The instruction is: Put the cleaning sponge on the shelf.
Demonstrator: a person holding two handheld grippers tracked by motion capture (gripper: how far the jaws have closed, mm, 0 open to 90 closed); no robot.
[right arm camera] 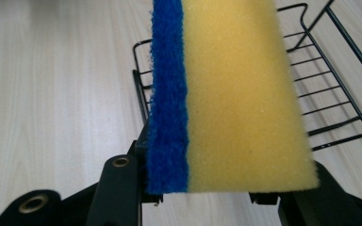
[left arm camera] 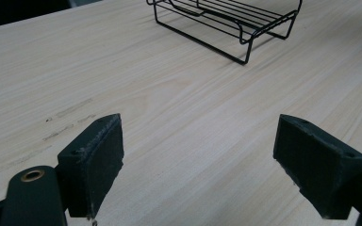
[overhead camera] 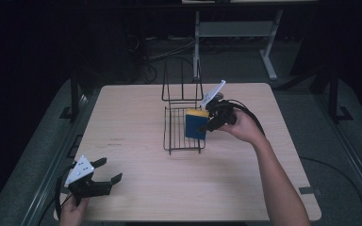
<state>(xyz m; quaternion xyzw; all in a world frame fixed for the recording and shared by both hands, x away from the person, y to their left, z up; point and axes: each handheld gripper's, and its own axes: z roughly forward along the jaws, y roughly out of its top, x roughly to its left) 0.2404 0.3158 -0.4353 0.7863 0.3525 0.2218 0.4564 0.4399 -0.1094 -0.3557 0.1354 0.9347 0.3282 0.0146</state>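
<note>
A yellow sponge with a blue scouring face (overhead camera: 195,124) (right arm camera: 231,94) is held on edge over the right side of a black wire rack (overhead camera: 183,129) (right arm camera: 339,94). My right gripper (overhead camera: 210,120) (right arm camera: 226,188) is shut on the sponge, its jaws pressing the two faces. Near the table's front left corner my left gripper (overhead camera: 107,170) (left arm camera: 198,165) stands open with bare wood between its pads, well apart from the wire rack (left arm camera: 226,23).
The rack has a tall upright back section (overhead camera: 182,84) toward the far side. The light wooden table (overhead camera: 136,188) has faint pencil-like marks (left arm camera: 68,120) at its left middle. Dark floor with cables and a desk frame (overhead camera: 268,52) lies beyond.
</note>
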